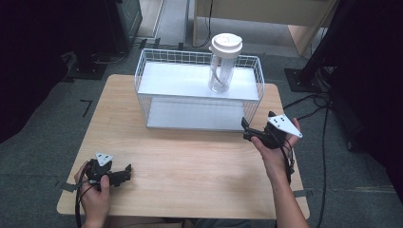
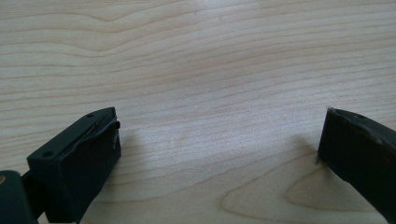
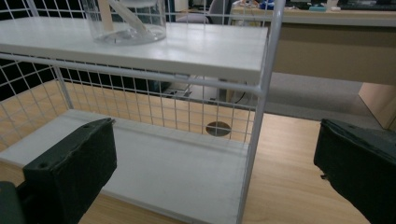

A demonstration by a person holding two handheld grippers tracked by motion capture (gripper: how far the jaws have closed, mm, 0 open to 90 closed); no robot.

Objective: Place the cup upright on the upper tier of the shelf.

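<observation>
clear jar (image 1: 222, 64) with white lid stands upright on the wire shelf's (image 1: 157, 80) top board, well beyond both sets of fingers. right gripper (image 1: 251, 131) released, near shelf's corner; left gripper (image 1: 124, 172) released over desk (image 1: 190, 166). nothing grasped; work unstarted or finished.

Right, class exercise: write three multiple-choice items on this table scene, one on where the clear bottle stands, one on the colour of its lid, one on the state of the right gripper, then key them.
1. Where does the clear bottle stand?
A. on the rack's upper shelf
B. on the rack's lower shelf
C. on the bare table

2. What colour is the bottle's lid?
A. black
B. white
C. red

3. How is the right gripper?
A. shut on the bottle
B. shut on a rack wire
C. open, holding nothing

Key: 1 A, its base rests on the top board; 2 B, the cap is white; 3 C, its jaws stand wide apart before the wire rack.
</observation>
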